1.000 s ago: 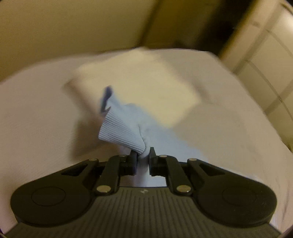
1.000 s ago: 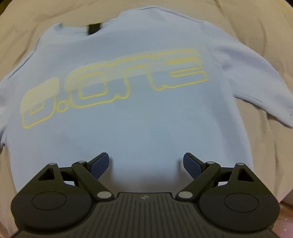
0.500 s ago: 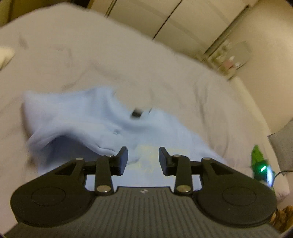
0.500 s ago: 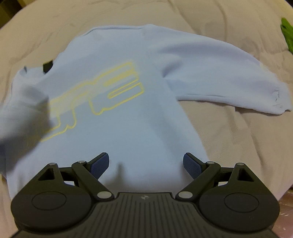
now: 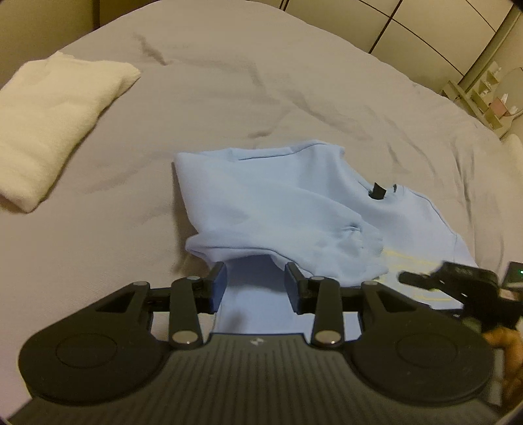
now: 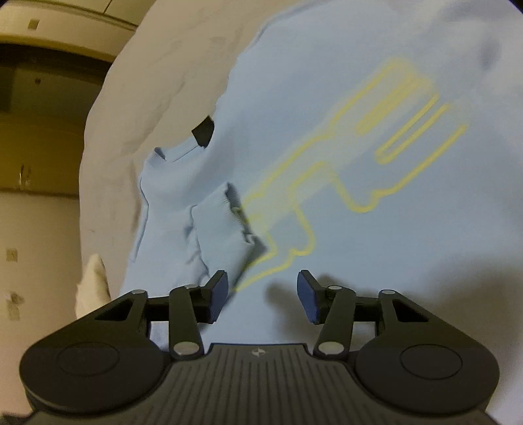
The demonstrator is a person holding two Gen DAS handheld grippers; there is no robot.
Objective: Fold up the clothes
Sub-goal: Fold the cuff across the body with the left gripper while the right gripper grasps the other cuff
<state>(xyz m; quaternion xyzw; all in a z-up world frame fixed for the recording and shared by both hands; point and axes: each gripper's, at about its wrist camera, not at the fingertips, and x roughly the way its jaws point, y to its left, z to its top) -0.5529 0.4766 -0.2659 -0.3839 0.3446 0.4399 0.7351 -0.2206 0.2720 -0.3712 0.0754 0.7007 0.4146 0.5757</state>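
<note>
A light blue sweatshirt (image 5: 278,202) with yellow outlined lettering (image 6: 376,157) lies on the grey bed (image 5: 228,81). One sleeve is folded across its body, the ribbed cuff (image 5: 356,242) resting near the lettering; the cuff also shows in the right wrist view (image 6: 225,225). A black neck tag (image 5: 377,191) marks the collar. My left gripper (image 5: 255,287) is open and empty just above the folded sleeve's near edge. My right gripper (image 6: 261,294) is open and empty over the sweatshirt's body, close to the cuff, and it also shows at the right of the left wrist view (image 5: 457,281).
A folded white garment (image 5: 49,124) lies at the bed's far left. Wardrobe doors (image 5: 408,26) and a shelf (image 5: 483,94) stand beyond the bed. A wall (image 6: 39,163) lies past the bed's edge in the right wrist view.
My left gripper carried the sleeve cuff over the sweatshirt's body, opened and let it go. My right gripper stayed open, narrowed a little, and swung towards the cuff.
</note>
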